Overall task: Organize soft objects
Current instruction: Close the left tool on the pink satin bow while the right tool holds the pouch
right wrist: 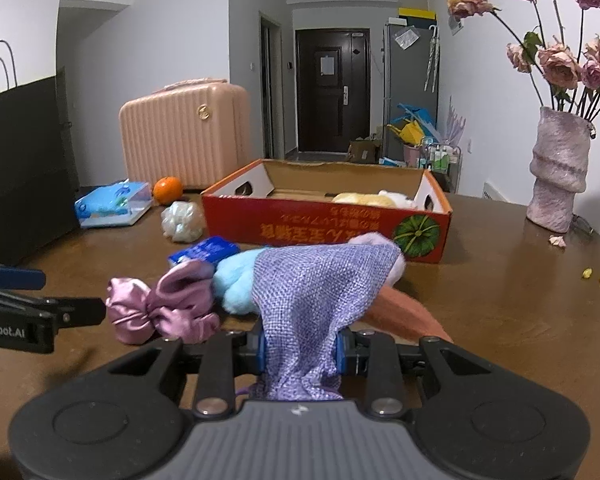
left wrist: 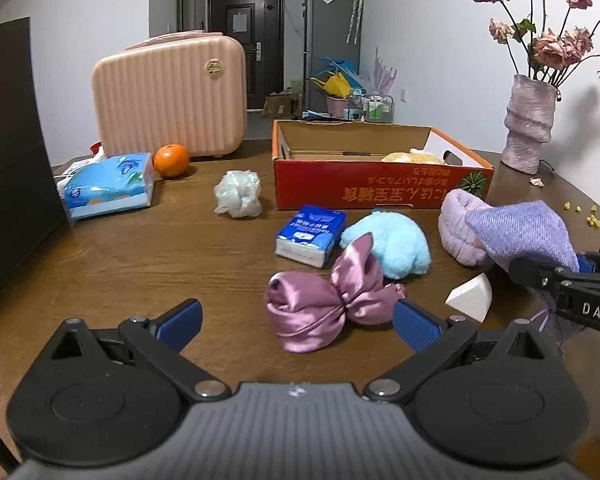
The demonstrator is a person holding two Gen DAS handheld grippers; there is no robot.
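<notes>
My right gripper (right wrist: 302, 350) is shut on a purple woven cloth pouch (right wrist: 320, 288), held just above the table; in the left wrist view the pouch (left wrist: 520, 232) hangs in front of a pink fluffy item (left wrist: 456, 224). My left gripper (left wrist: 298, 320) is open, its blue pads either side of a pink satin bow (left wrist: 324, 308) without touching it. Behind the bow lie a light blue plush (left wrist: 388, 244) and a white sponge wedge (left wrist: 470, 296). The red cardboard box (left wrist: 380, 188) beyond holds a yellow plush (left wrist: 412, 157).
A blue tissue pack (left wrist: 310, 234) lies left of the plush. Further back sit a crumpled plastic bag (left wrist: 238, 194), an orange (left wrist: 172, 160), a blue tissue box (left wrist: 108, 184) and a pink suitcase (left wrist: 168, 96). A vase of roses (left wrist: 528, 124) stands right, a black bag (left wrist: 12, 160) left.
</notes>
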